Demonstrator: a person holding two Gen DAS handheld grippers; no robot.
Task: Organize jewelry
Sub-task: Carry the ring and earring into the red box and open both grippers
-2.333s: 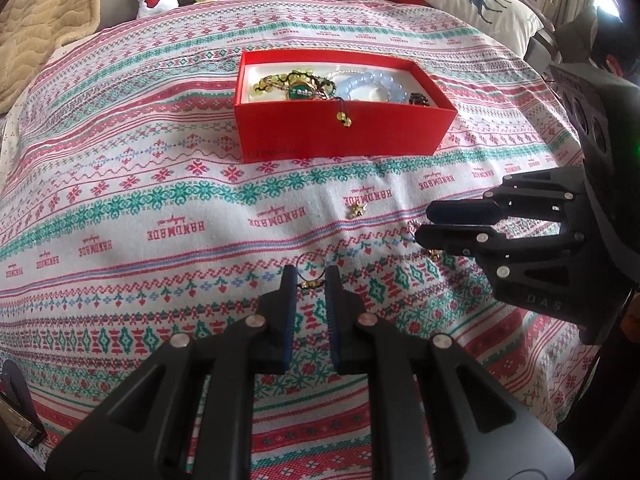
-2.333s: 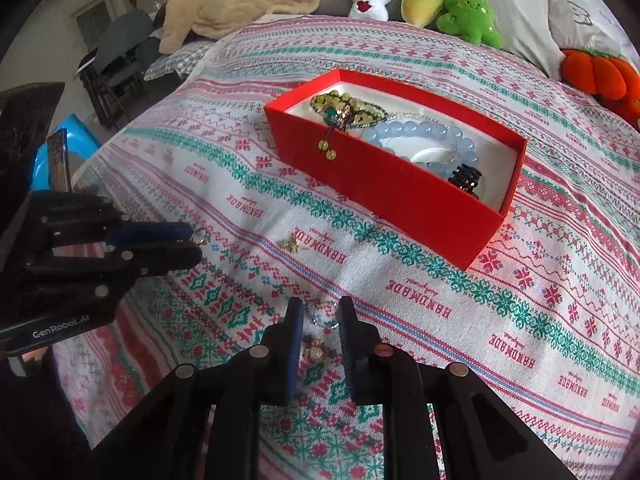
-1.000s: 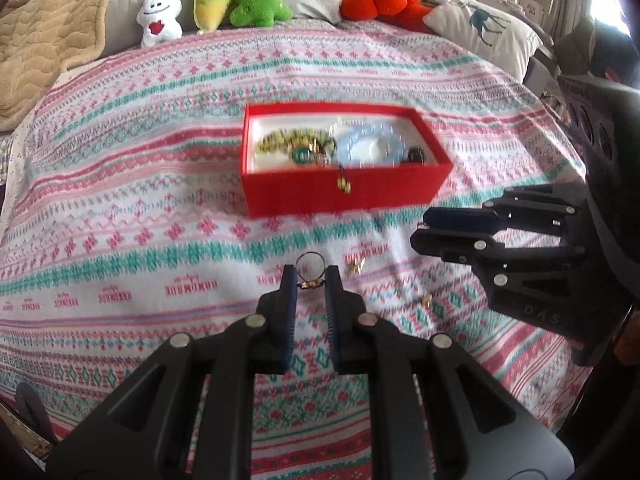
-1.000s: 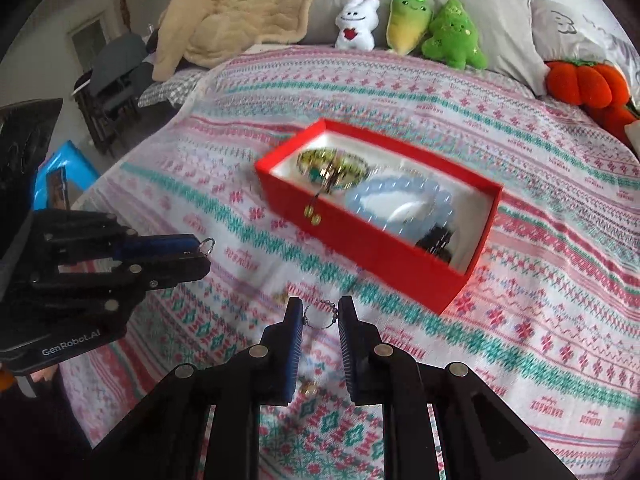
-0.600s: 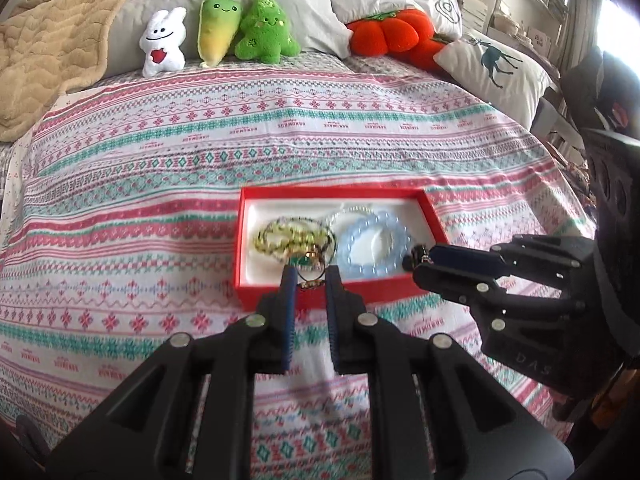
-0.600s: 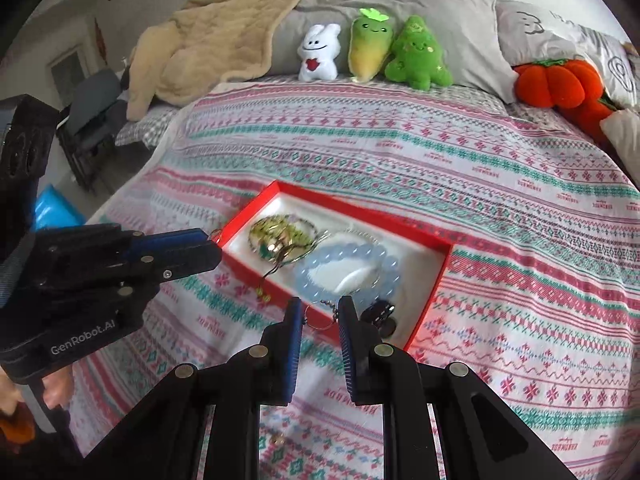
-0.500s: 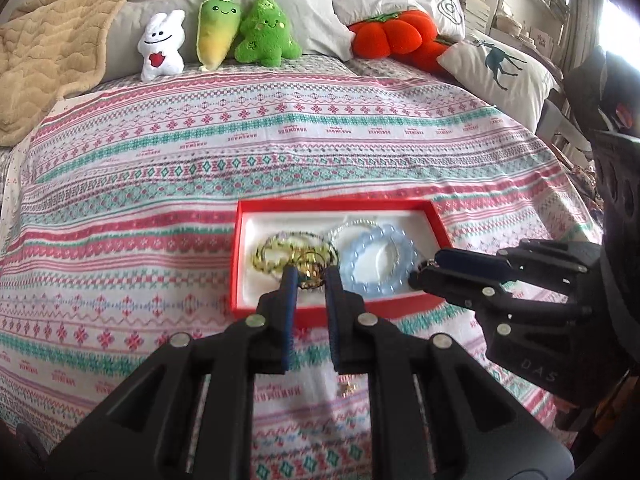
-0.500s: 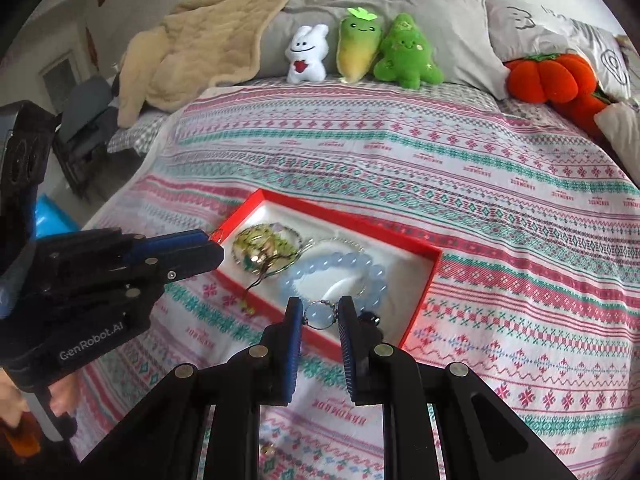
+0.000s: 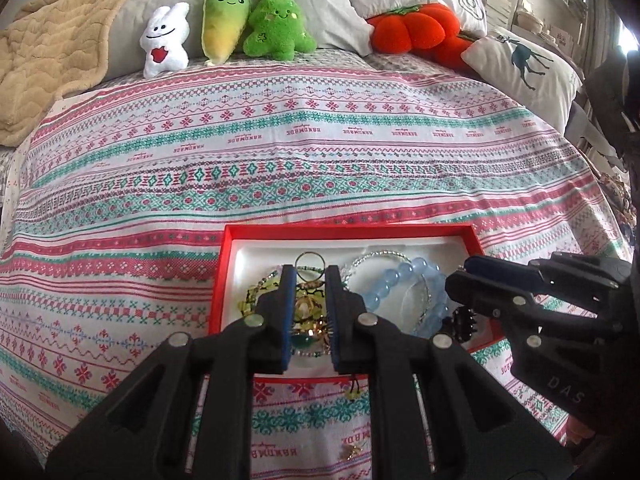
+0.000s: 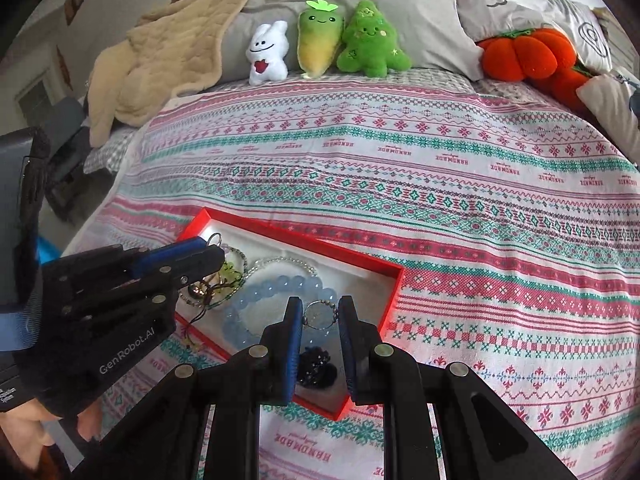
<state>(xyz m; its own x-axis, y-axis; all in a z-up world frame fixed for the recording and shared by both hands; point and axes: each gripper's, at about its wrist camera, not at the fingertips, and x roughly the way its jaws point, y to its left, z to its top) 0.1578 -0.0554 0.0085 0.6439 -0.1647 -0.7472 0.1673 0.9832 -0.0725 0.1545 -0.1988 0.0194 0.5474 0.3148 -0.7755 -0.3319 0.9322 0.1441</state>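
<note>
A red box (image 9: 348, 231) with a white lining lies on the patterned bedspread. It holds a pale blue bead bracelet (image 9: 404, 280), a green-yellow bead bracelet (image 9: 256, 296), a thin silvery bangle and a small black piece (image 9: 462, 322). My left gripper (image 9: 311, 276) hovers over the box's left half, shut on a small gold hoop (image 9: 310, 260) that sticks up between its tips. My right gripper (image 10: 320, 312) hangs over the box's (image 10: 304, 242) right half, above the blue bracelet (image 10: 276, 286) and the black piece (image 10: 316, 364). It is shut on a small silvery beaded ring (image 10: 319, 314).
A small gold trinket (image 9: 352, 450) lies on the bedspread in front of the box. Plush toys (image 9: 224, 28), an orange pumpkin cushion (image 9: 412, 28), pillows and a beige blanket (image 10: 160, 48) line the far side of the bed. The bed's left edge drops off toward a chair (image 10: 64, 160).
Both grippers have travelled forward from above the bedspread to above the red box, each carrying its small ring. The box now sits directly under the fingertips.
</note>
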